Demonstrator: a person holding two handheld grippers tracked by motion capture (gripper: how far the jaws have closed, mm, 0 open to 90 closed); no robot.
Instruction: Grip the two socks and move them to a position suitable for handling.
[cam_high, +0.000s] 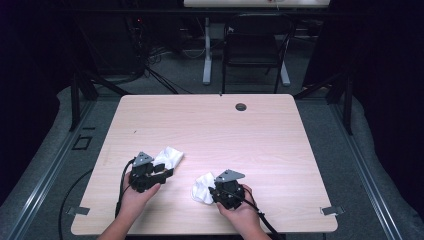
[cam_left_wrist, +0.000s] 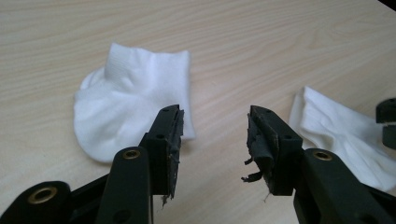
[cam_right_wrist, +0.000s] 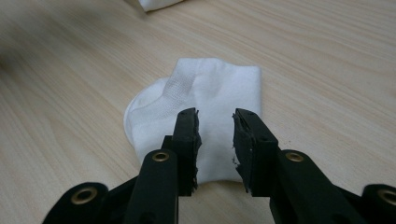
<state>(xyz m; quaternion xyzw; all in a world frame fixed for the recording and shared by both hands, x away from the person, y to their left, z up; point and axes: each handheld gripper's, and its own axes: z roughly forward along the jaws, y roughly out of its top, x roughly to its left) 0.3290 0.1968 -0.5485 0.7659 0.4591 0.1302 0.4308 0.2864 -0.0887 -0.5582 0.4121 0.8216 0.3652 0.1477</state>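
Two white ankle socks lie flat on the wooden table (cam_high: 260, 140). My left gripper (cam_left_wrist: 215, 116) is open and hovers low, with the left sock (cam_left_wrist: 130, 102) just ahead and to the left of its jaws, its left jaw overlapping the sock's edge. In the high view this gripper (cam_high: 162, 172) sits at the near edge of that sock (cam_high: 169, 157). My right gripper (cam_right_wrist: 215, 116) is open with a narrower gap, its jaws over the near part of the right sock (cam_right_wrist: 205, 93), nothing pinched. From above, that gripper (cam_high: 215, 192) touches the right sock (cam_high: 202, 187).
The right sock (cam_left_wrist: 341, 133) and the tip of the other gripper (cam_left_wrist: 386, 122) appear at the right of the left gripper view. A round cable hole (cam_high: 241, 106) is near the table's far edge. A black chair (cam_high: 255, 47) stands beyond the table.
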